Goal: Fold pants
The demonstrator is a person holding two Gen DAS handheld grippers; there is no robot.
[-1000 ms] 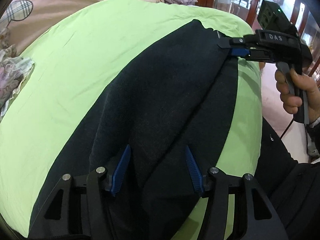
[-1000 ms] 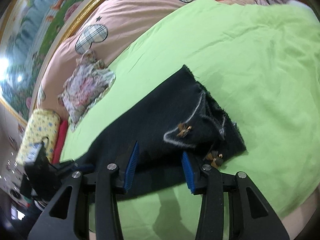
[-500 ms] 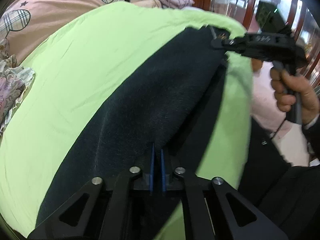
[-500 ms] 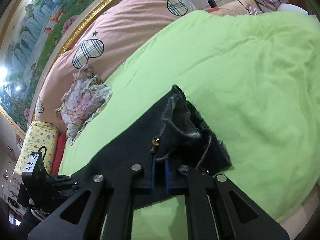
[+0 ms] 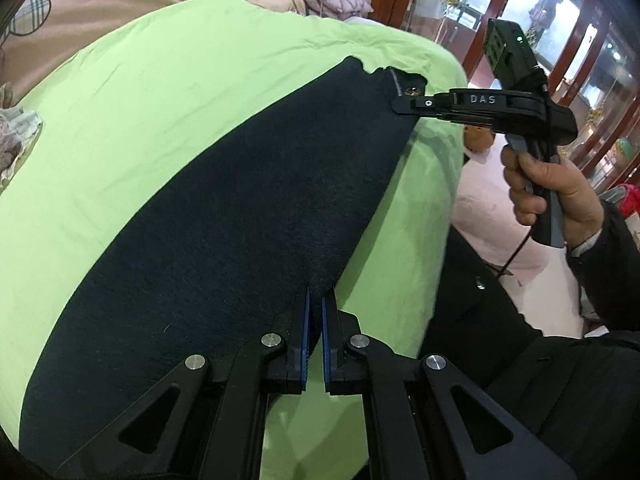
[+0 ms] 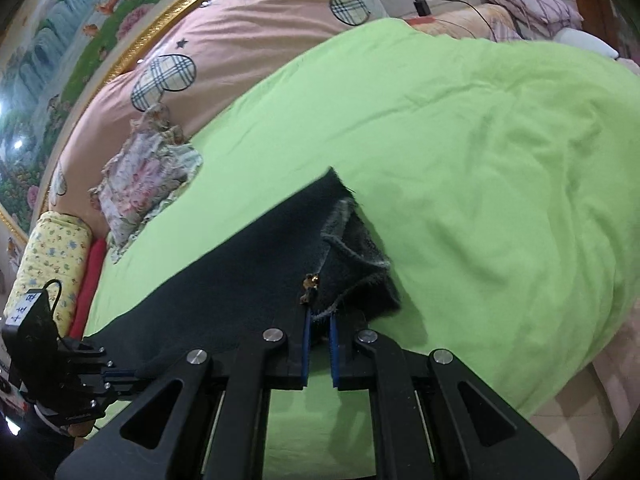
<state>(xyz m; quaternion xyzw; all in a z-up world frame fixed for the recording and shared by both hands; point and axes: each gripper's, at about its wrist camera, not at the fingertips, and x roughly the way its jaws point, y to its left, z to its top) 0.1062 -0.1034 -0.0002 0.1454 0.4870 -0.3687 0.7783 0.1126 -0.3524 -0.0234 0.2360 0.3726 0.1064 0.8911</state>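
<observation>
Both jaws clamped on pants (image 5: 240,220): left gripper (image 5: 315,312) at near edge, right gripper (image 6: 319,322) at waistband (thin bite). Risk: fabric slips free when lifted, dragging green sheet (image 6: 460,140).

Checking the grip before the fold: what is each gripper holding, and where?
Both hold the dark pants: left gripper pinches its near edge, right gripper the waistband edge.

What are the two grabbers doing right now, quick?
Left gripper: shut on the near edge of the dark pants.
Right gripper: shut on the pants' waist end.
</observation>
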